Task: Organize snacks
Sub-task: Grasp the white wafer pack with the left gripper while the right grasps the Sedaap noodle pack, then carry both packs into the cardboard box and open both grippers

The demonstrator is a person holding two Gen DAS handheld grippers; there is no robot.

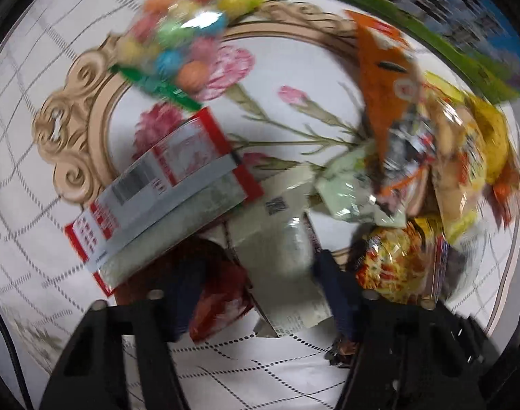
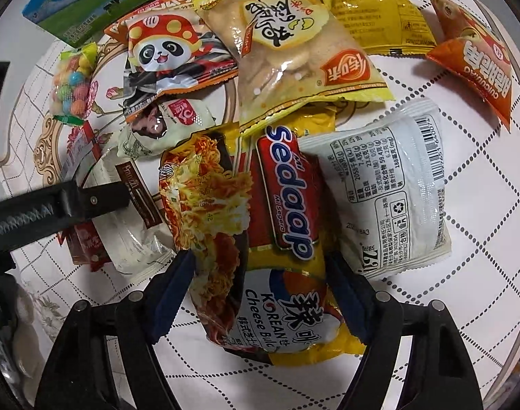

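Observation:
Snack packets lie in a heap on a patterned tablecloth. In the right wrist view my right gripper straddles the yellow Sedaap noodle pack, fingers on both sides of it, touching its edges. My left gripper stands open over a pale cream packet with a red packet beside it; the view is blurred. The left gripper also shows in the right wrist view, over the same cream packet.
A bag of coloured candy balls, a panda packet, a yellow chips bag, an orange packet, a white packet and a green-blue box lie around. A red-and-white box is on the left.

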